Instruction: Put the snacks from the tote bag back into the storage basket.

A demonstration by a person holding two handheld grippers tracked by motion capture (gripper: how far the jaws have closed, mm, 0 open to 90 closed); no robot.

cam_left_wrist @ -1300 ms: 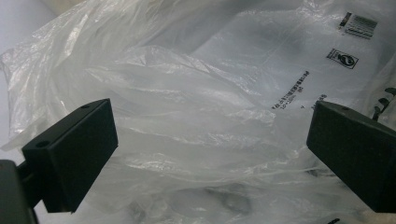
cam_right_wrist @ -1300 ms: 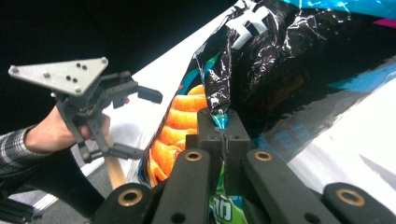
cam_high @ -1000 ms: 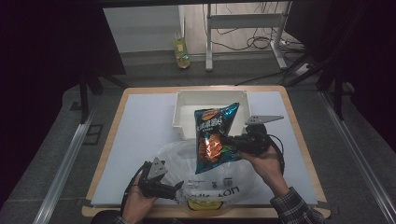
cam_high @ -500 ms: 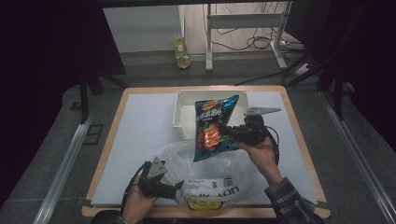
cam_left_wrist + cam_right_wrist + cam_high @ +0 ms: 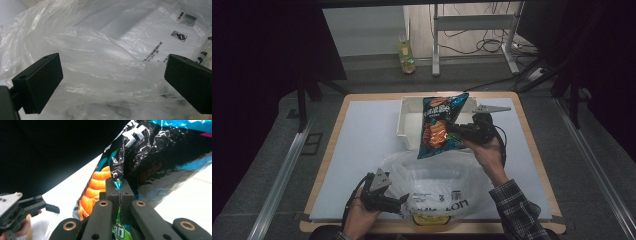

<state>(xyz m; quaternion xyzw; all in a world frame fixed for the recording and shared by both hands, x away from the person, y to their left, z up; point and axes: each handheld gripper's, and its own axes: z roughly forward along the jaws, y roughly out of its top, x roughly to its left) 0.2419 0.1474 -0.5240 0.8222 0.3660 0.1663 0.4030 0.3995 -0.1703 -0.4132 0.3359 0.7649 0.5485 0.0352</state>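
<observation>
Two tools are in use. The right tool [image 5: 460,131] has its jaws pressed together on the edge of the blue and black crinkled-foil snack bag with orange chips printed on it [image 5: 439,126]; the right gripper view shows the foil pinched flat between the jaws [image 5: 119,191]. Over the last second this tool has carried the snack bag away from the translucent white plastic carrier bag [image 5: 432,182] and up toward the white rectangular plastic bin [image 5: 404,120]. The snack bag now hangs in the air, tilted, in front of the bin's near wall and partly over its opening, clear of the carrier bag below.

The left tool [image 5: 399,200] has not shifted. Its jaws stand spread, with the film of the carrier bag [image 5: 105,62] between them but not gripped, at the carrier bag's near left corner on the white worktop [image 5: 362,145].

Judgement: the snack bag has been extracted from the carrier bag and the transfer to the bin is well advanced. The remaining step is probably to lower it over the bin and release.
</observation>
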